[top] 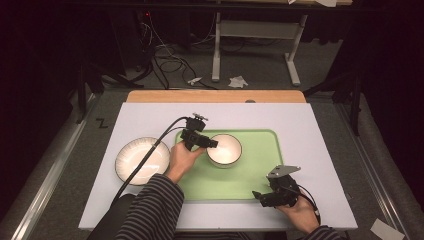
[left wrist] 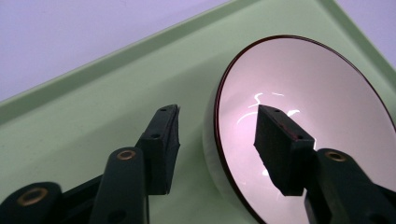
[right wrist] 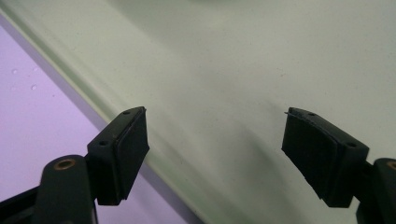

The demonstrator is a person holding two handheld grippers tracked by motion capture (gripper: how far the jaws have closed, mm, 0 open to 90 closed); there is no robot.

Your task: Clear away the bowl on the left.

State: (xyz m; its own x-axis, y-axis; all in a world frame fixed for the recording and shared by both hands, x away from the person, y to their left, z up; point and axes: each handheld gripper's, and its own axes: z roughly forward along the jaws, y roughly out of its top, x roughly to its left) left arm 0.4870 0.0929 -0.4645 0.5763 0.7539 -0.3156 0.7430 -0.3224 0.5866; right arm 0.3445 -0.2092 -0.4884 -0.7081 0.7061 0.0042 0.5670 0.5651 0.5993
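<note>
Bowl [top: 224, 149] sits on the green tray [top: 250, 175], toward its far left part, and the left gripper [top: 206, 142] straddles the bowl's near-left rim: in the left gripper view one jaw hangs outside the wall, the other over the white inside, neither pad pressing, so the gripper [left wrist: 217, 140] is released with the rim between its jaws. Plate [top: 142, 160] lies left of the tray, well apart from the bowl. Right gripper [top: 265, 196] hovers at the tray's near right edge, jaws spread and empty, farther from the bowl. Bare tray stretches right of the bowl, so backing off the rim should find room.
</note>
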